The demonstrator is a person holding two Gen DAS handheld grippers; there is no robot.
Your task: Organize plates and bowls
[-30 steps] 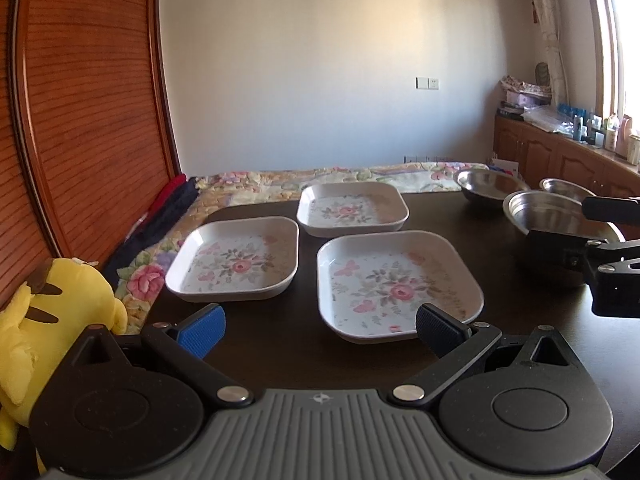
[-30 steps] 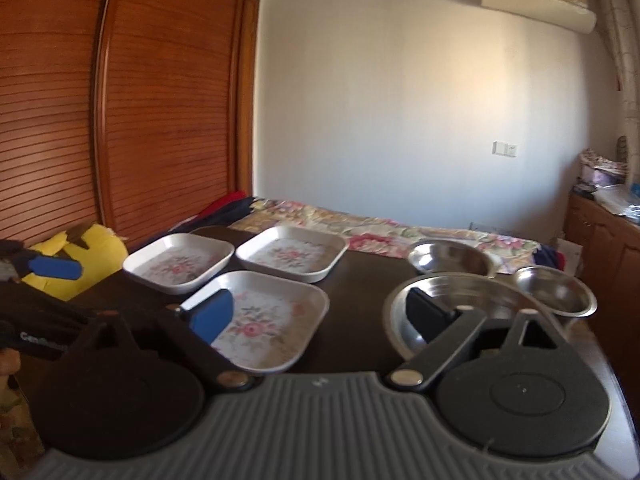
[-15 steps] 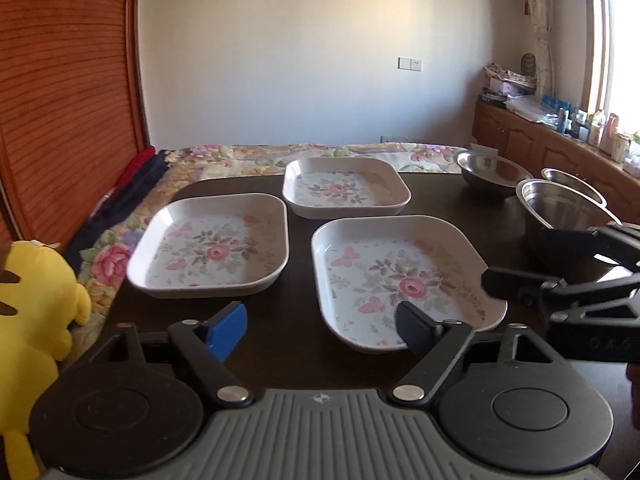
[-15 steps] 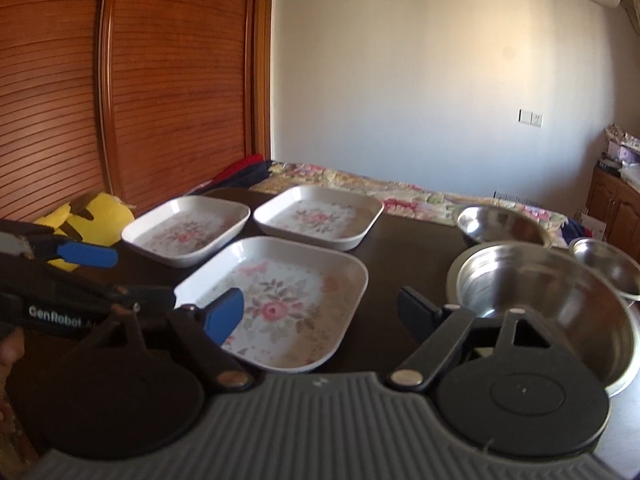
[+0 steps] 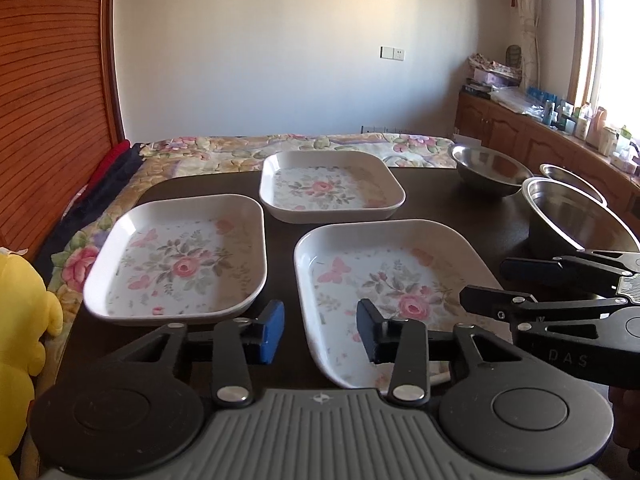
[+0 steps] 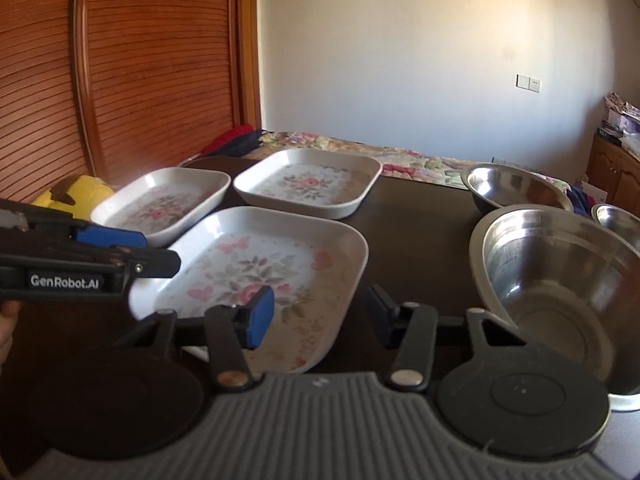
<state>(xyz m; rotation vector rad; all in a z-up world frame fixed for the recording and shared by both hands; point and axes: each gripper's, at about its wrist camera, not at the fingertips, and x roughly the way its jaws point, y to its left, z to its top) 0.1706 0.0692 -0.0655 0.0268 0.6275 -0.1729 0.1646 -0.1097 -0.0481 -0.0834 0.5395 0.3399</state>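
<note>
Three flowered plates are seen on the dark table [image 5: 440,208], the nearest plate [image 5: 384,280] in front. The left gripper [image 5: 320,334] is closing over its near edge, nothing pinched. The right gripper [image 6: 316,316] is closing too, empty, between that plate and the big bowl [image 6: 560,280]. Only the left view shows the window [image 5: 616,52].

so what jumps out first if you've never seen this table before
Three white flowered plates sit close together on the dark table, and three shiny steel bowls crowd its right side. A yellow plush toy peeks in at the left edge.
</note>
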